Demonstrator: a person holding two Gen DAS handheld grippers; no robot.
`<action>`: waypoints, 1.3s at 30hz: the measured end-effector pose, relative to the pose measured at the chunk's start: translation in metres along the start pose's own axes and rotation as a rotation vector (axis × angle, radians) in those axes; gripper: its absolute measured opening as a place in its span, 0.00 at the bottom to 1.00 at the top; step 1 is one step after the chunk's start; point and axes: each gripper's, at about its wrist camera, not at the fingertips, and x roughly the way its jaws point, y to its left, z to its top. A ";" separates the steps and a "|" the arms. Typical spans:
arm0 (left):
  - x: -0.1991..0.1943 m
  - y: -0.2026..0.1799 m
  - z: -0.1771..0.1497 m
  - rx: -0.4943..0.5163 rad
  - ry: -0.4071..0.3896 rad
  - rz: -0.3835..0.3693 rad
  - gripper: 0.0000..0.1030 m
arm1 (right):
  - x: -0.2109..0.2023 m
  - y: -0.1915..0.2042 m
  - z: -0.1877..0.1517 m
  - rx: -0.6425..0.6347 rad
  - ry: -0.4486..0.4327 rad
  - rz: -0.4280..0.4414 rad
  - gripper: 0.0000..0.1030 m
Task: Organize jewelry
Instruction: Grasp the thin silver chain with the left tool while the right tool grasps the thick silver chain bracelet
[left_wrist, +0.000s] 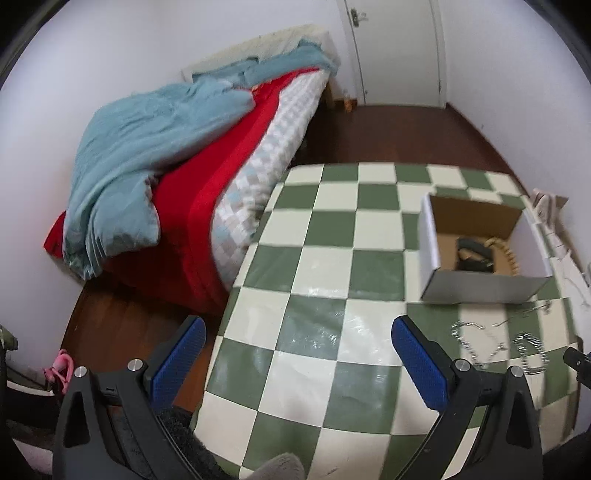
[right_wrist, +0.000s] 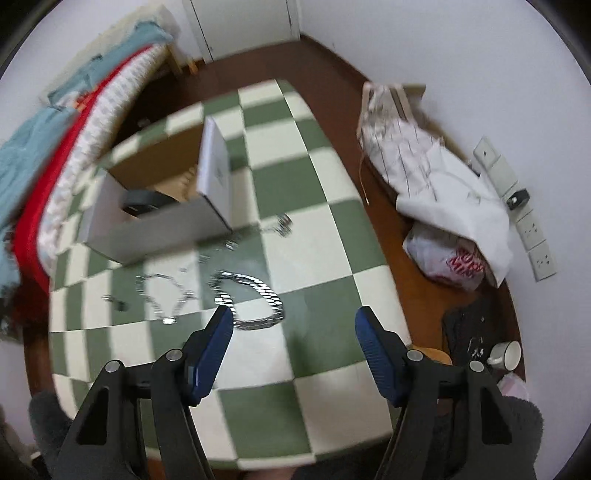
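A silver link bracelet (right_wrist: 255, 295) lies on the green-and-white checked table (right_wrist: 325, 229), just ahead of my right gripper (right_wrist: 295, 321), which is open and empty above the table. A thin silver chain (right_wrist: 162, 295) lies to its left, and a small silver piece (right_wrist: 282, 225) sits near the box. An open white cardboard box (right_wrist: 166, 218) holds dark items and a beaded piece. My left gripper (left_wrist: 299, 332) is open and empty over the table's left edge. The box (left_wrist: 480, 288) and the chains (left_wrist: 480, 343) show to its right.
A bed (left_wrist: 207, 177) with blue and red covers stands left of the table. Wood floor surrounds it. Right of the table lie a white cloth bag (right_wrist: 424, 162), a plastic bag (right_wrist: 450, 262), a cup (right_wrist: 508, 354) and wall sockets (right_wrist: 532, 229). A door (left_wrist: 395, 48) is at the back.
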 end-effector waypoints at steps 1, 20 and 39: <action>0.007 0.000 -0.001 0.005 0.012 0.009 1.00 | 0.010 0.002 0.001 -0.006 0.007 0.000 0.68; 0.042 -0.121 -0.030 0.207 0.172 -0.244 0.99 | 0.061 0.011 -0.001 -0.111 0.017 -0.044 0.08; 0.049 -0.197 -0.047 0.373 0.206 -0.394 0.06 | 0.058 -0.007 -0.003 -0.077 0.030 -0.037 0.08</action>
